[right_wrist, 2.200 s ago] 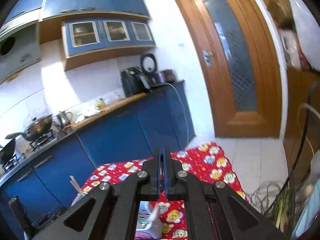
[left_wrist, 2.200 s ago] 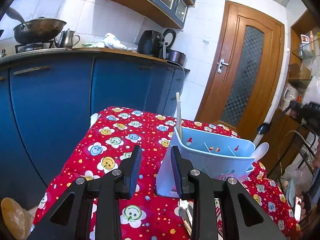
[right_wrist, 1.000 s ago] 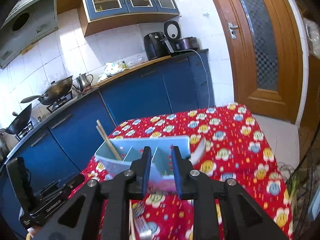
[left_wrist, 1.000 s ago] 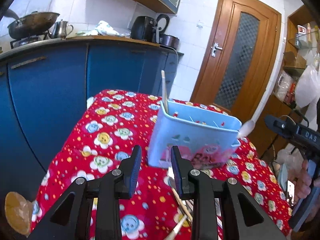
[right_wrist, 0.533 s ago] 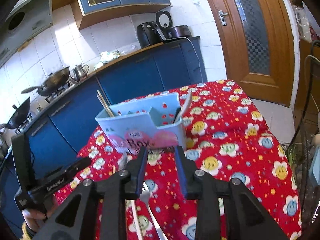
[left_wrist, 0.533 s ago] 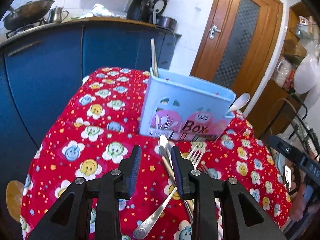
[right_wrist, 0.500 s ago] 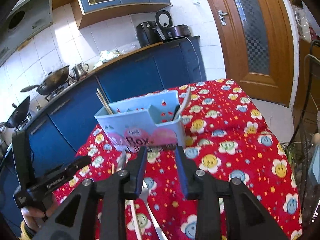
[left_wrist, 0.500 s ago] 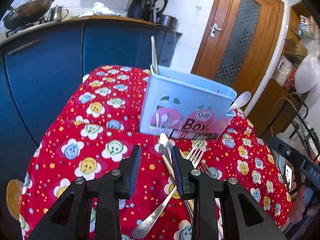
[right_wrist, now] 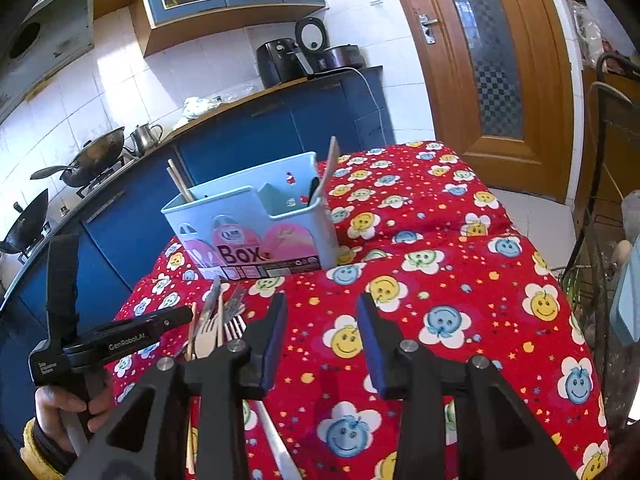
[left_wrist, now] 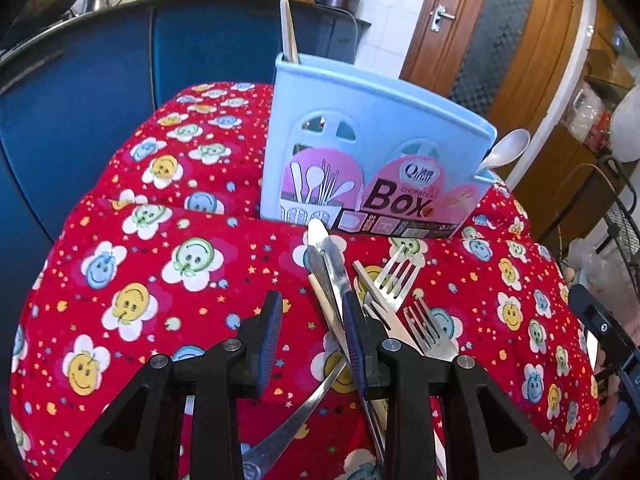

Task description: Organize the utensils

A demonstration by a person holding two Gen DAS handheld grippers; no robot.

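Observation:
A light blue utensil box [left_wrist: 372, 168] stands on the red smiley tablecloth [left_wrist: 160, 264]; it also shows in the right wrist view [right_wrist: 256, 224]. Chopsticks [left_wrist: 289, 28] stand in its left end and a spoon [left_wrist: 506, 152] in its right end. A loose pile of utensils lies in front of the box: knives [left_wrist: 326, 256], forks [left_wrist: 400, 276] and a wooden chopstick [left_wrist: 326, 304]. My left gripper [left_wrist: 312, 336] is open and empty, low over the pile. My right gripper [right_wrist: 322, 340] is open and empty above the cloth, right of the pile [right_wrist: 218, 320].
Blue kitchen cabinets [right_wrist: 280, 128] stand behind the table, with woks [right_wrist: 92, 156] and a kettle on the counter. A wooden door [right_wrist: 496, 60] is at the right. A wire rack [right_wrist: 608, 200] stands by the table's right edge.
Both grippers have come lower and closer to the tabletop. The left gripper is now down over the utensil pile. The right gripper's jaws have spread wider.

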